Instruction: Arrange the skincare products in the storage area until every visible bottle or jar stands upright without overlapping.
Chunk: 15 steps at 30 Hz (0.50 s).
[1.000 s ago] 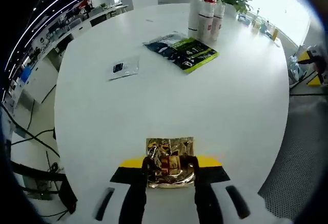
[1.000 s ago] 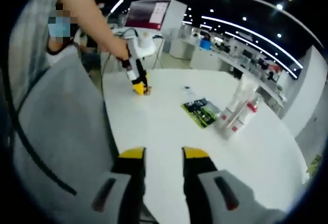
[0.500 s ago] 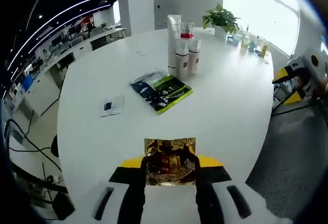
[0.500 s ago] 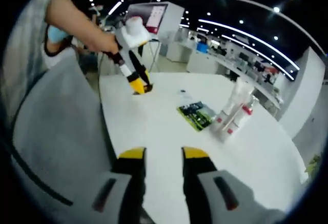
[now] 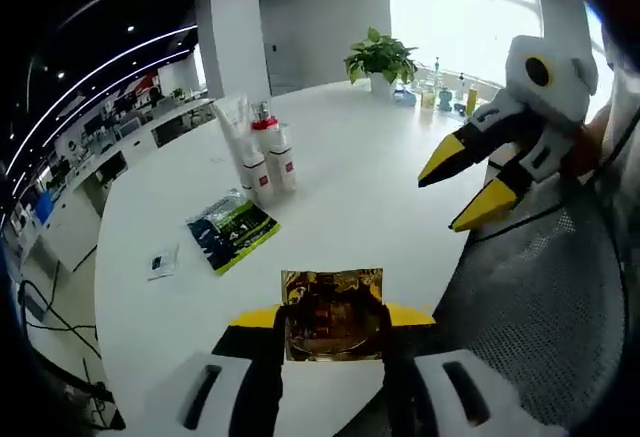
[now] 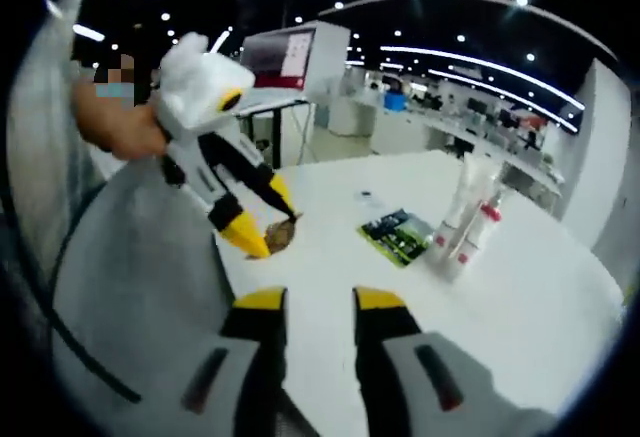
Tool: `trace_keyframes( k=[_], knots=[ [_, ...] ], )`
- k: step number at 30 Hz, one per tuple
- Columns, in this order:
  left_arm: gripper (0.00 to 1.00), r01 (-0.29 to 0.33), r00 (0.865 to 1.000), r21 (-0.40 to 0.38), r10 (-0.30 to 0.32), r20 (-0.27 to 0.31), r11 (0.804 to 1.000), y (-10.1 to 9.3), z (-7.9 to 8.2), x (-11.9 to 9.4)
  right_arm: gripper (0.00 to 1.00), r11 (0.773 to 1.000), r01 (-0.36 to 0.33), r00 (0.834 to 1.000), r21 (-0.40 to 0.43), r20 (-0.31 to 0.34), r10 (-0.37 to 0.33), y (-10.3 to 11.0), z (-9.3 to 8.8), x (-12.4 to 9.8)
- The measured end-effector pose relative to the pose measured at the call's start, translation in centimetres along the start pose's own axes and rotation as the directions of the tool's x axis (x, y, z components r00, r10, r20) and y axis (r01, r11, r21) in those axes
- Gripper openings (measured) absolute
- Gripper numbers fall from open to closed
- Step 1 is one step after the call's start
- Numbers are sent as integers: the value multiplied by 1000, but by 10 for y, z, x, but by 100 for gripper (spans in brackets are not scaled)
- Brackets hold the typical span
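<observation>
While the left tongs (image 5: 333, 322) stay clenched on a gold foil sachet (image 5: 333, 312) lifted clear of the counter (image 5: 360, 197), the right tongs (image 6: 310, 302) stand released with nothing between the jaws. From the left gripper view, the right tongs float in from the right, jaws parted, over the grey mesh chair (image 5: 545, 327) at the counter's edge. Beyond the held sachet, going outward, lie a dark green-and-black packet (image 5: 233, 232) flat on the counter, a small card (image 5: 162, 259) to its left, and then the cluster of upright skincare tubes and bottles (image 5: 258, 154) (red caps on two of them), touching or just beside one another. A potted plant (image 5: 380, 57) stands at the far rim. The cluster lies ahead and left of the left tongs, well apart, so the sachet probably needs carrying forward that way; the left hand is the loaded one.
</observation>
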<state>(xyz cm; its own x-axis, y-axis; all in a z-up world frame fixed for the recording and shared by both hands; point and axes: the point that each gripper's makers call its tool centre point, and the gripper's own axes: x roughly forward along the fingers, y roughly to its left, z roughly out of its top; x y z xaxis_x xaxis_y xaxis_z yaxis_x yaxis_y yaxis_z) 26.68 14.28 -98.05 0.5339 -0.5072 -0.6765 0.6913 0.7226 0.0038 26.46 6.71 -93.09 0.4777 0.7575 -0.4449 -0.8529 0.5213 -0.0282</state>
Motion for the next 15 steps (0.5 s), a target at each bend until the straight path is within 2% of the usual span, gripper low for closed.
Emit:
trace_keyframes(
  k=[2,4,7,9,12,14,15],
  knots=[
    [39,9,1000,8,-9,10,1000,-12,-1,2,21,999,-26,1000,22,16,26,4,3,-1],
    [39,37,999,29,-38,22,999,-25,0,4,21,997,-60,998,54,4,60,10,0,-1],
    [39,47,999,63,-48,24,997,-28,4,4,21,993,-88,996,77,0,88,16,0,2],
    [39,43,998,55,-45,43,998,-27,6,3,21,980,-130,991,148,-12,133,21,-3,6],
    [39,36,997,79,-40,61,996,-28,9,2,22,941,-154,986,302,-21,168,21,-7,12],
    [39,46,996,104,-53,68,993,-33,10,3,22,936,-89,994,341,-28,104,9,-9,16],
    [39,51,996,122,-60,70,991,-35,11,3,22,916,-97,994,389,-3,106,10,-5,18]
  ],
)
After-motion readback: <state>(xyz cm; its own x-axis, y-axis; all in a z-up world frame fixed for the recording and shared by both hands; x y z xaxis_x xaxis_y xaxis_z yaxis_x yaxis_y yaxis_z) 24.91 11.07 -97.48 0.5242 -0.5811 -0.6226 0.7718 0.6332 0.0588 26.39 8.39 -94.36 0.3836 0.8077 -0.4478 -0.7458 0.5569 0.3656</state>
